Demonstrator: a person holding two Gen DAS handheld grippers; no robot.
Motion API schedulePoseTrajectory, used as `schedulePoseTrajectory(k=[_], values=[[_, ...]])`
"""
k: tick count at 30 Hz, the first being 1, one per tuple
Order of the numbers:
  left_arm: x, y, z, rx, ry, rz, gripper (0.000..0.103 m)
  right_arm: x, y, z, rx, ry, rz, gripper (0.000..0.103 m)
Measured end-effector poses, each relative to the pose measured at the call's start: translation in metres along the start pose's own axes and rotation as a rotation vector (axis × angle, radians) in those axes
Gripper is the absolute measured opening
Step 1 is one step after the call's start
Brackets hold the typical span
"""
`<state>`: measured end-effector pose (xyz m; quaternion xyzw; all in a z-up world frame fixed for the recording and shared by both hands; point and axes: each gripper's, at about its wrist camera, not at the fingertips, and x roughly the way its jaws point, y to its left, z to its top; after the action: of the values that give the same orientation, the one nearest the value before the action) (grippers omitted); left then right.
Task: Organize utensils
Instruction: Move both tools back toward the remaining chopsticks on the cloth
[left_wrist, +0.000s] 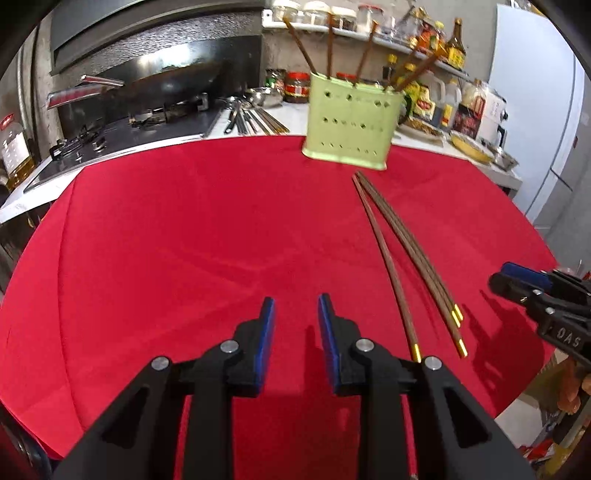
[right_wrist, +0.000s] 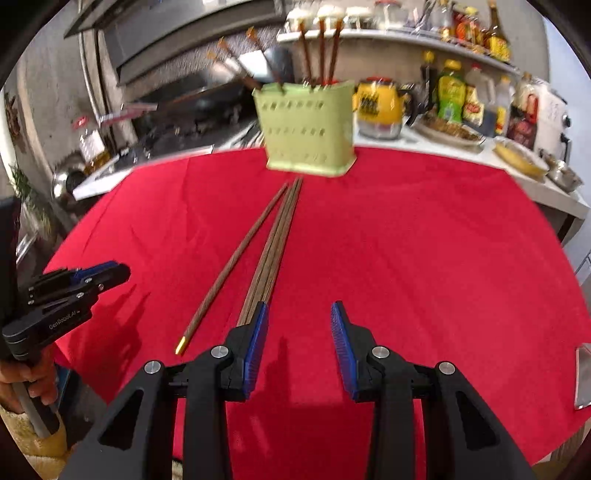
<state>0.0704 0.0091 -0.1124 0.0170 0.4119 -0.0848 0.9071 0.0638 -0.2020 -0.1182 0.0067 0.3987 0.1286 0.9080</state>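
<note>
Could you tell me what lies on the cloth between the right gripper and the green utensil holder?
Loose chopsticks lie there, running from the right gripper toward the holder, seen best from the right wrist.

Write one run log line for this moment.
left gripper: open, empty | right gripper: open, empty | chopsticks: on cloth | holder: upright

Pale green perforated utensil holder (right_wrist: 309, 130) standing upright at the red cloth's far edge, holding several chopsticks; four brown, gold-tipped chopsticks (right_wrist: 275, 242) lying loose just before it.
</note>
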Motion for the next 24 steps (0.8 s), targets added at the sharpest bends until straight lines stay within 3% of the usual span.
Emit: schedulePoseTrajectory(k=[8, 15, 24], values=[[0.011, -0.017, -0.003, 0.014, 0.048, -0.037, 0.024, 0.015, 0.013, -0.001, -0.036, 0.017, 0.006, 0.036], [0.019, -0.025, 0.003, 0.024, 0.049, -0.052, 0.024, 0.028, 0.016, 0.004, -0.056, 0.033, 0.027, 0.016], [0.022, -0.021, 0.006, 0.014, 0.061, -0.064, 0.024, 0.042, 0.016, 0.011, -0.058, 0.048, 0.019, 0.013]])
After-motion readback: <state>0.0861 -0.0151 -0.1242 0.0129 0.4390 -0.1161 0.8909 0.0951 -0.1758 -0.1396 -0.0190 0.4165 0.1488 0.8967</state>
